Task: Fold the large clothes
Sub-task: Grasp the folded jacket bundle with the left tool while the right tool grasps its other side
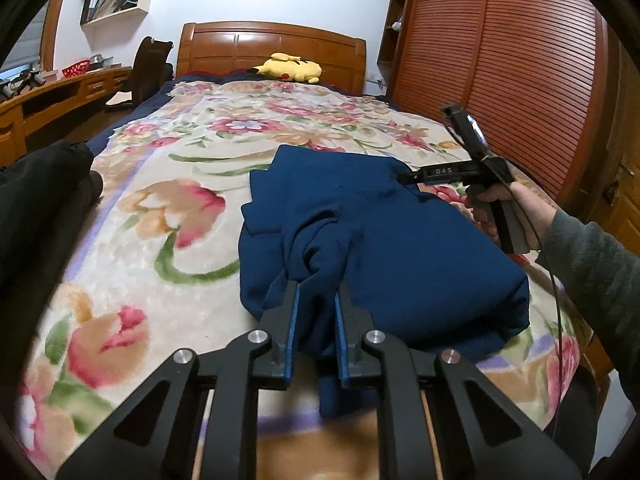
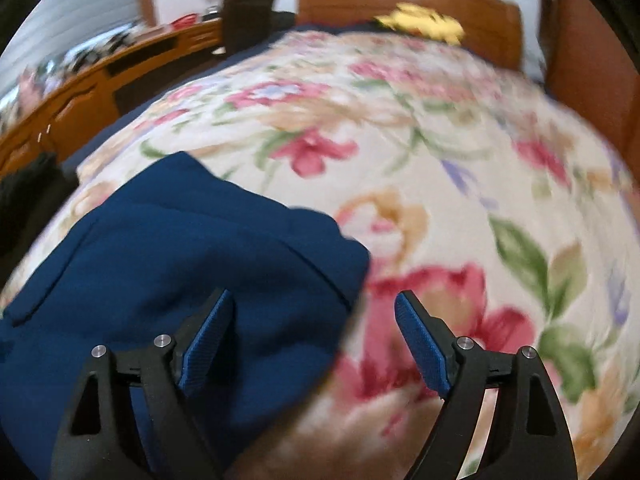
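— Two grippers, one dark blue folded fabric garment (image 1: 380, 240) on the floral bedspread (image 1: 168, 200). Which way does it run?

— Long axis near to far, toward the wooden headboard (image 1: 272, 48).

— Grips?

— Left gripper (image 1: 316, 296) pinches a near bunched fold. Right gripper (image 2: 314, 312) gapes, empty, over its right edge.

— Room?

— Bare bedspread left, far and right.

I see one dark blue garment (image 1: 384, 240), thick plain fabric, lying partly folded on the floral bed cover (image 1: 168, 216), centre to lower right of the left wrist frame. Far edges are doubled over in layers. Near-left portion is bunched into a raised ridge. In the right wrist frame it fills the lower left (image 2: 180, 256).
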A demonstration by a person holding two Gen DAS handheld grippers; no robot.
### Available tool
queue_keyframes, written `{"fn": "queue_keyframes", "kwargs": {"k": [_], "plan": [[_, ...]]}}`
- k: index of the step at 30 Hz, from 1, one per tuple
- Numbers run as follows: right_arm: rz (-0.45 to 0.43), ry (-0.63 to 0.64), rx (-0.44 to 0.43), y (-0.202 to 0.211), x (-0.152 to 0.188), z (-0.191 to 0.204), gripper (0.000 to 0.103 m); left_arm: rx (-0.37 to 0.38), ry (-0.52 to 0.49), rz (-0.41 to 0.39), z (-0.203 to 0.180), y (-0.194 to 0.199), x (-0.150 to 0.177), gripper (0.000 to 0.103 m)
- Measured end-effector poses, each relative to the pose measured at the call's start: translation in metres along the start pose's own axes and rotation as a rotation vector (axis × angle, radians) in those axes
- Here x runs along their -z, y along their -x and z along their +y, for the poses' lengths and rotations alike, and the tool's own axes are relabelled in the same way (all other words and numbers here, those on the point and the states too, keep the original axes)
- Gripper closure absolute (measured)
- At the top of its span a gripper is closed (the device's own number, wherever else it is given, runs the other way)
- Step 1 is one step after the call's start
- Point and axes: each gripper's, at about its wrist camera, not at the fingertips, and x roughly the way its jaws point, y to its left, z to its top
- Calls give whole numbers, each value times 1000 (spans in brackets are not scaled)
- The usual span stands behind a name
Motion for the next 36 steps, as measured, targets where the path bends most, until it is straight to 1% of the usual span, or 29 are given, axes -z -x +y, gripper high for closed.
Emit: {"fn": "queue_keyframes", "kwargs": {"k": [2, 4, 6, 7, 8, 9, 13, 14, 16, 18, 20, 22, 23, 24, 25, 27, 28, 30, 34, 36], "plan": [[30, -72, -31, -10, 3, -12, 19, 3, -3, 2, 1, 2, 1, 91], [29, -118, -93, -16, 4, -18, 29, 4, -9, 3, -1, 4, 2, 91], [18, -127, -142, -17, 2, -16, 59, 1, -14, 5, -1, 6, 4, 91], [4, -116, -156, -16, -1, -12, 65, 1, -13, 6, -1, 7, 5, 91], [-19, -83, -134, -12, -5, -5, 82, 2, -13, 9, -1, 8, 6, 92], [-36, -45, -127, -9, -10, 2, 89, 1, -13, 12, -2, 9, 6, 92], [-139, 105, -70, 10, -30, 36, 94, -16, -17, 22, -2, 12, 12, 92], [-169, 145, -46, 15, -36, 48, 94, -18, -12, 25, -1, 13, 14, 92], [-178, 179, -28, 15, -45, 62, 95, -16, -4, 25, 0, 16, 16, 92], [-149, 198, -4, 6, -49, 73, 94, -15, 1, 27, 1, 16, 18, 92], [-113, 209, 24, -5, -47, 76, 93, -16, 3, 19, 0, 16, 19, 91], [-94, 189, 37, -11, -42, 72, 87, -19, 3, 16, 0, 17, 19, 89], [-90, 166, 42, -11, -39, 68, 82, -24, 2, 9, 0, 18, 19, 85], [-86, 149, 48, -11, -37, 64, 74, -29, 6, 5, 1, 18, 19, 84], [-75, 128, 53, -11, -33, 59, 70, -28, 11, 5, 3, 20, 18, 84], [-55, 114, 60, -11, -29, 55, 48, -24, 19, -2, 4, 24, 19, 83], [-49, 106, 67, -12, -26, 52, 44, -26, 21, -3, 5, 26, 20, 83], [-47, 88, 59, -11, -20, 48, 33, -30, 20, -2, 7, 30, 26, 78], [-41, 40, 22, -13, -11, 43, 30, -25, 22, 14, 8, 35, 39, 73], [-57, 25, 21, -15, -6, 43, 29, -16, 15, 20, 6, 36, 43, 68]]}}
